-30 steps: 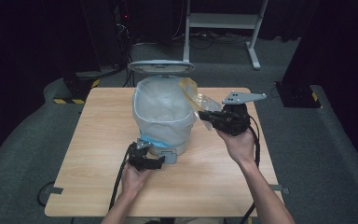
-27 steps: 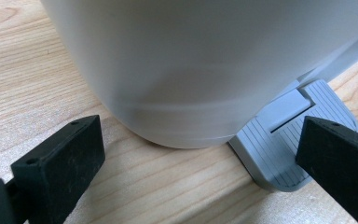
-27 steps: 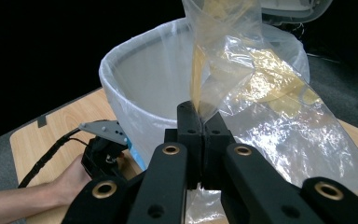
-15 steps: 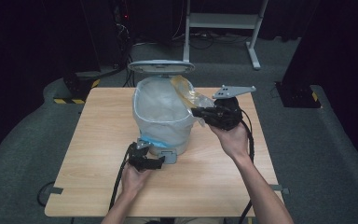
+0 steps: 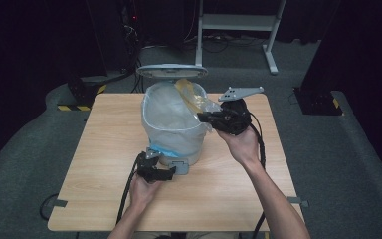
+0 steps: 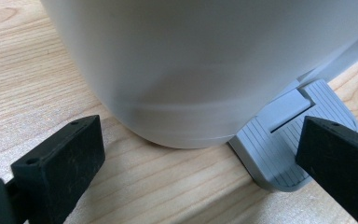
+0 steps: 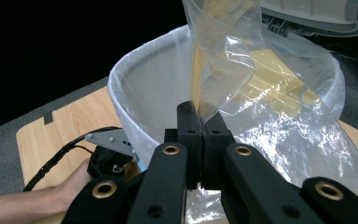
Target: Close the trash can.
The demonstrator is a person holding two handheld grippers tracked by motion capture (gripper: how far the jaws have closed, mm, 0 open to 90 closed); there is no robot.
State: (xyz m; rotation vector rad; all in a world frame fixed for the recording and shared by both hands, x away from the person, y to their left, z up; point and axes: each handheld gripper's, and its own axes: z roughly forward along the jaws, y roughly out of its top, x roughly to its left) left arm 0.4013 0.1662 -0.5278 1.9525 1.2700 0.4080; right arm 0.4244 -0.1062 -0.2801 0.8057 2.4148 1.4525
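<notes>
A white pedal bin lined with a clear bag stands mid-table, its lid raised. My right gripper is at the bin's right rim, shut on a crumpled clear plastic bag with yellowish stuff inside. In the right gripper view the jaws pinch that bag above the lined rim. My left gripper rests low at the bin's front base, open. In the left gripper view, its jaws stand wide apart, the bin wall ahead and the grey pedal by the right jaw.
The wooden table has bare room left and right of the bin. Cables trail from both grippers toward the front edge. Dark floor surrounds the table, with a white frame stand and black equipment behind it.
My right gripper has shifted left and slightly up toward the bin, carrying the clear bag over the opening. The left gripper has stayed at the bin's base.
</notes>
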